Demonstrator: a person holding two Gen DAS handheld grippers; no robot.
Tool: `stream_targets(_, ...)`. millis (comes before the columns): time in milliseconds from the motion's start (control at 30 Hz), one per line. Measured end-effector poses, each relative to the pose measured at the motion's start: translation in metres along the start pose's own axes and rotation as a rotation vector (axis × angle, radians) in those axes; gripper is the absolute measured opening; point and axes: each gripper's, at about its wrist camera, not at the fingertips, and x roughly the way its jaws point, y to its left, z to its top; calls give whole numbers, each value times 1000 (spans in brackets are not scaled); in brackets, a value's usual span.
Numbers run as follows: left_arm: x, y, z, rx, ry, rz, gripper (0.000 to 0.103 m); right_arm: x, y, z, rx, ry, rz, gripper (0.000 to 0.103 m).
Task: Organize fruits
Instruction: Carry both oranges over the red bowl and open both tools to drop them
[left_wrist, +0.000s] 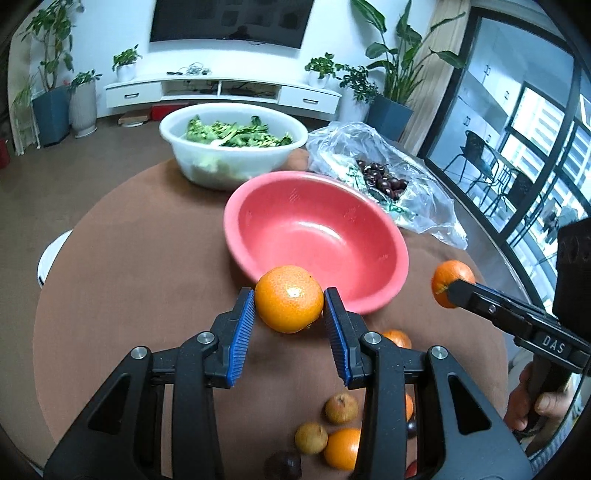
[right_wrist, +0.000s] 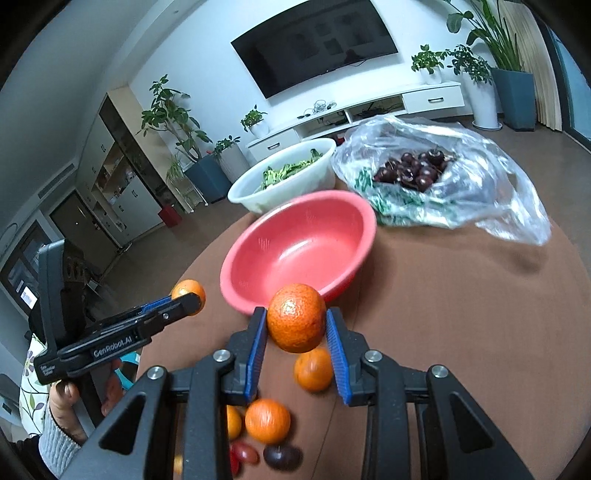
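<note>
My left gripper (left_wrist: 289, 302) is shut on an orange (left_wrist: 286, 291), held above the brown table just in front of the near rim of the empty red bowl (left_wrist: 317, 236). My right gripper (right_wrist: 296, 320) is shut on a darker orange (right_wrist: 295, 314), also raised near the red bowl (right_wrist: 299, 251). Each wrist view shows the other gripper from the side: the right gripper (left_wrist: 451, 291) with its orange (left_wrist: 452, 275), and the left gripper (right_wrist: 192, 300) with its orange (right_wrist: 186, 288). Several loose fruits lie below on the table: oranges (right_wrist: 267, 421) (right_wrist: 313, 369), brownish round fruits (left_wrist: 341, 408) and dark plums (right_wrist: 282, 456).
A white bowl (left_wrist: 255, 162) of green vegetables stands behind the red bowl. A clear plastic bag (right_wrist: 480, 192) holding dark cherries (right_wrist: 413, 170) lies at the back right. The round brown table (left_wrist: 147, 258) ends in open floor. A hand (left_wrist: 532, 402) grips the right handle.
</note>
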Motion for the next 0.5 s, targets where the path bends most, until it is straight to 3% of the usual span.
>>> stream_targets(500,65,-19,35,94,55,11,36,64,-2,34,-76,55,-68,36)
